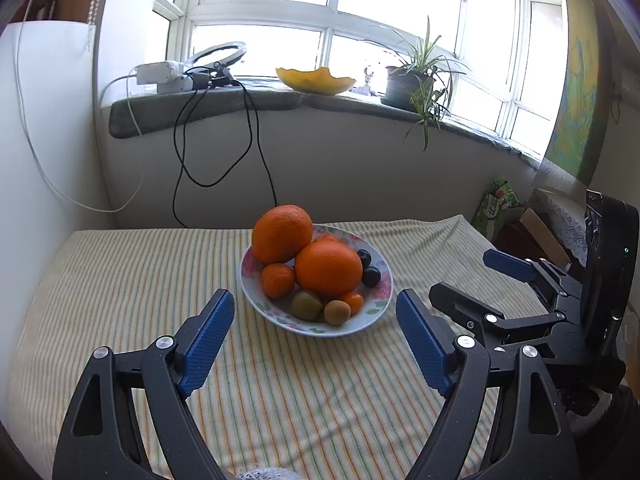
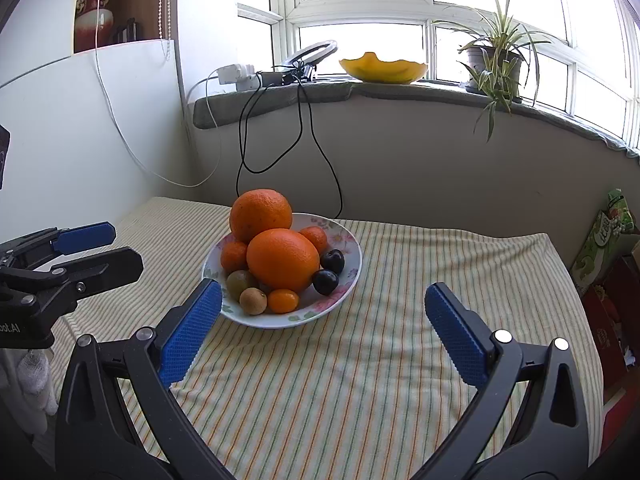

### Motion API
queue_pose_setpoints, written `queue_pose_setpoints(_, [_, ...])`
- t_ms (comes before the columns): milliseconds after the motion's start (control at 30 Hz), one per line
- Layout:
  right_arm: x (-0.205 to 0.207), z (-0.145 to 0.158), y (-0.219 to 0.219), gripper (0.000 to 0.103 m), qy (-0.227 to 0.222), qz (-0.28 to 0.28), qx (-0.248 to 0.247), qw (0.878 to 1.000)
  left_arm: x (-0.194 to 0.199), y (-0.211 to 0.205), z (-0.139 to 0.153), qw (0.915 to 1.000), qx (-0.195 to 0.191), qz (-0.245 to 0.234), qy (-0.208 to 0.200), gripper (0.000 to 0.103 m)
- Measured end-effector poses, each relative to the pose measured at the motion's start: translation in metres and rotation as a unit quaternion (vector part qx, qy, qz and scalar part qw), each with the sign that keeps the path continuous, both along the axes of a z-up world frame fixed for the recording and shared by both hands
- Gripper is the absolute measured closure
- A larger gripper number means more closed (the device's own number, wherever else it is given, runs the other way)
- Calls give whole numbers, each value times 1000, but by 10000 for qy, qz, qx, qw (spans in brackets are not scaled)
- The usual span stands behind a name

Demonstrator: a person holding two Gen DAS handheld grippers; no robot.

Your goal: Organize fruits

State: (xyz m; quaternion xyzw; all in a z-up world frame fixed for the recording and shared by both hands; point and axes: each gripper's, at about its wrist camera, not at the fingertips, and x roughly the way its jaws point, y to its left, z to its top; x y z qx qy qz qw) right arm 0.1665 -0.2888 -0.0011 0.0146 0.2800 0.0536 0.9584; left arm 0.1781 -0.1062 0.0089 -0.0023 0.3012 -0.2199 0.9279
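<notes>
Sitting near the middle of the striped tablecloth (image 2: 360,360), the floral plate (image 2: 352,264) holds all the fruit and serves as the landmark for everything else. On the plate, 2 large oranges dominate: one orange (image 2: 261,214) rides high at the plate's far side, and the front orange (image 2: 282,259) leans against it. A small mandarin (image 2: 234,255) sits at the plate's left edge and another mandarin (image 2: 316,238) peeks out behind the front orange. 2 dark plums (image 2: 329,272) lie at the plate's right side, touching each other. Along the near rim sit a green fruit (image 2: 239,282), a kiwi (image 2: 253,301) and a kumquat (image 2: 283,301) (the smallest orange piece), close together in a row.

The left gripper (image 1: 316,340) hovers just short of the plate's near rim, its blue pads (image 1: 206,344) spread wide with nothing between them. The right gripper (image 2: 322,332) is likewise gaping and empty, its left pad close by the plate's near-left rim, though whether it touches cannot be told. Each tool shows in the other's camera, to either side of the plate.

Beyond the plate, on the windowsill (image 2: 280,96), stand a yellow bowl (image 2: 384,68), a potted spider plant (image 2: 496,56) and a ring light (image 2: 314,52) with black cables (image 2: 316,140) hanging down the wall.
</notes>
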Motion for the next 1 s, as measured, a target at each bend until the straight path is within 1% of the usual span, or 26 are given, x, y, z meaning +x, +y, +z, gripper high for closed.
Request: queue_pose_setpoints(1000, [-2, -1, 4, 0, 11, 45, -19, 10000, -6, 2, 3, 9999, 22, 84, -91, 20])
